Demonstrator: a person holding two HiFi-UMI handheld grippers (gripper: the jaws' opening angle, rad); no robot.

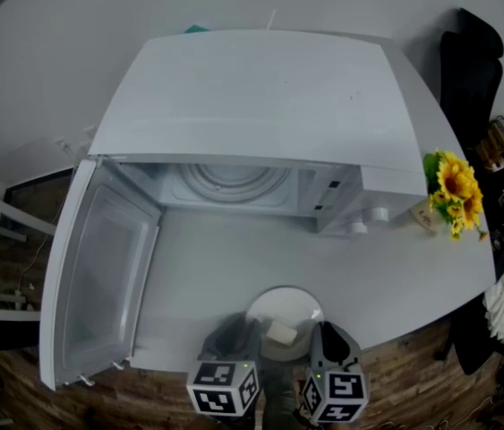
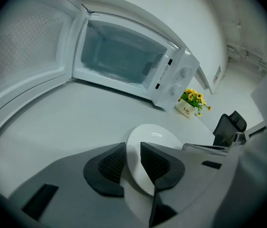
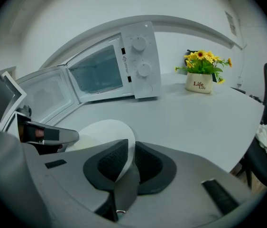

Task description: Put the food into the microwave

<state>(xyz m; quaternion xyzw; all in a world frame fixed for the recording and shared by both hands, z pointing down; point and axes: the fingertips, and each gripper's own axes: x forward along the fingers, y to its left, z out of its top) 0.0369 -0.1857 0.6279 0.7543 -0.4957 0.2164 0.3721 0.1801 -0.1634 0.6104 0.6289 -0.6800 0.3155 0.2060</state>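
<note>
The plate [image 1: 278, 305] sits at the near edge of the bench [image 1: 234, 249], about midway along it, with the food [image 1: 281, 333], a pale block, lying on its near half. The left gripper [image 2: 132, 148] has the plate's left rim between its pads with no gap showing on either side, so it looks pinched. The right gripper [image 3: 131, 146] has its jaws drawn nearly together on the right rim, with only a thin strip of plate between the pads.

The microwave [image 1: 252, 106] stands at the back of the bench, straight ahead of the plate. Its door [image 1: 99, 276] is swung wide toward the left edge, and the turntable [image 1: 234, 182] is bare inside.

The step in hand looks like securing the two-sided hold before the lift. To do it well, I would check that both pinches are firm and well in on the rim, then raise both sides together so the plate stays level and the food doesn't slide. The path is straight back over open bench. The plate should be carried high enough to clear the front sill and low enough to pass under the roof of the opening. It should stay centred, since the door lies to the left, and the flowers [image 1: 453, 191] at the right edge are well clear. It should go down on the middle of the turntable.
</note>
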